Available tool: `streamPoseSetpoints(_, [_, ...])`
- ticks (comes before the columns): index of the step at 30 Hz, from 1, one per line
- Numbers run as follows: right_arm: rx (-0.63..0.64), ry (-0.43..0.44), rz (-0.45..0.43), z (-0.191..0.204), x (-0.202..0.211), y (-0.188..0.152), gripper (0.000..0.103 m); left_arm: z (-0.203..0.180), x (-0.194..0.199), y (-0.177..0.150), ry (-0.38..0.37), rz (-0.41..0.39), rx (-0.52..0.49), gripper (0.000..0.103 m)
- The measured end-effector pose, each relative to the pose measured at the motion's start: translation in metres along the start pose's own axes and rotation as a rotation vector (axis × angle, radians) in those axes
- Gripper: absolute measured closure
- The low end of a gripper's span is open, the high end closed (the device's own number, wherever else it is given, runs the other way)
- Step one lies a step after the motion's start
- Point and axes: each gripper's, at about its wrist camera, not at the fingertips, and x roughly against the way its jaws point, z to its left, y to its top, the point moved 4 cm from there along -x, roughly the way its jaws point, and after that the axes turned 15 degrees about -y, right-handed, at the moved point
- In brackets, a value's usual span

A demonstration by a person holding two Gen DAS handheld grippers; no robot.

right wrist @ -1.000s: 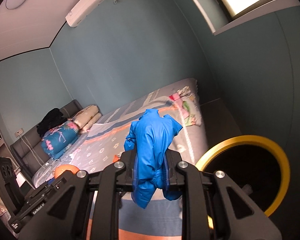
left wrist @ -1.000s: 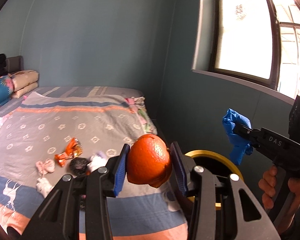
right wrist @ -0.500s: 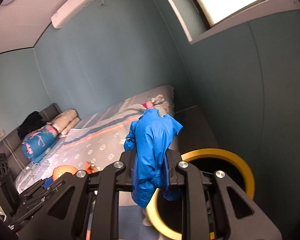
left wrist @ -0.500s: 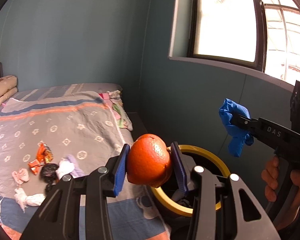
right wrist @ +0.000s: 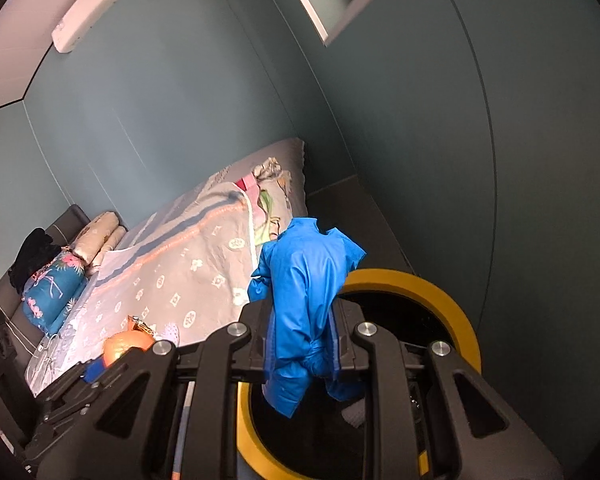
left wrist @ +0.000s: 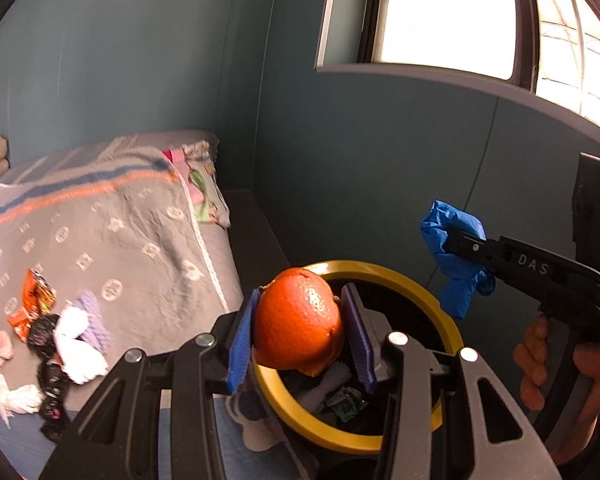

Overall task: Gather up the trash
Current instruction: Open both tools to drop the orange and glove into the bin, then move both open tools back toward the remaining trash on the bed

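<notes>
Progress: trash already lies in the yellow-rimmed bin [left wrist: 444, 320]; wrappers and crumpled tissues [left wrist: 76, 340] remain on the bed [left wrist: 140, 224].
Left claw [left wrist: 300, 330]: clamped on an orange peel [left wrist: 298, 328], poised over the bin's mouth.
Right claw [right wrist: 302, 346]: pinched on a blue glove [right wrist: 308, 292], tilted downward above the rim.
Hand [left wrist: 564, 364]: wrapped around the right claw's handle.

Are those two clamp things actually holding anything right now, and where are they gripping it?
Yes. The left gripper pinches an orange peel by its two sides; the right gripper clamps a crumpled blue glove around its lower middle.
</notes>
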Motion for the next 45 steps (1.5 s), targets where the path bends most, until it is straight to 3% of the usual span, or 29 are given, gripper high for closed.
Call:
streamPoseSetpoints(10, [-0.028,-0.02,0.027,-0.008,-0.031,-0.003,0.079,0.003,-0.051,-0.009,-0.061,0.082,0.07,0.063])
streamPoseSetpoints(11, [-0.028,-0.026,0.024,-0.007,-0.031,-0.004,0.078,0.004,-0.053,-0.01,-0.063,0.084,0.076,0.06])
streamPoseSetpoints(14, [-0.039,-0.048,0.019,-0.01,-0.031,-0.006,0.073,0.003,-0.049,-0.011,-0.062,0.058,0.088,0.04])
streamPoseSetpoints(17, [-0.056,-0.062,0.014,-0.01,-0.029,-0.007,0.06,0.004,-0.04,-0.011,-0.054,0.034,0.089,0.034])
streamPoseSetpoints(22, [-0.065,-0.082,0.01,-0.009,-0.026,-0.007,0.058,0.015,-0.024,-0.01,-0.024,0.018,0.113,0.029])
streamPoseSetpoints(29, [-0.037,-0.089,-0.008,0.004,-0.017,-0.009,0.043,0.033,0.012,-0.008,0.051,-0.023,0.111,0.021])
streamPoseSetpoints(45, [0.081,0.009,-0.057,0.085,0.021,-0.013,0.027,0.102,0.116,-0.012,0.234,-0.136,0.186,0.012])
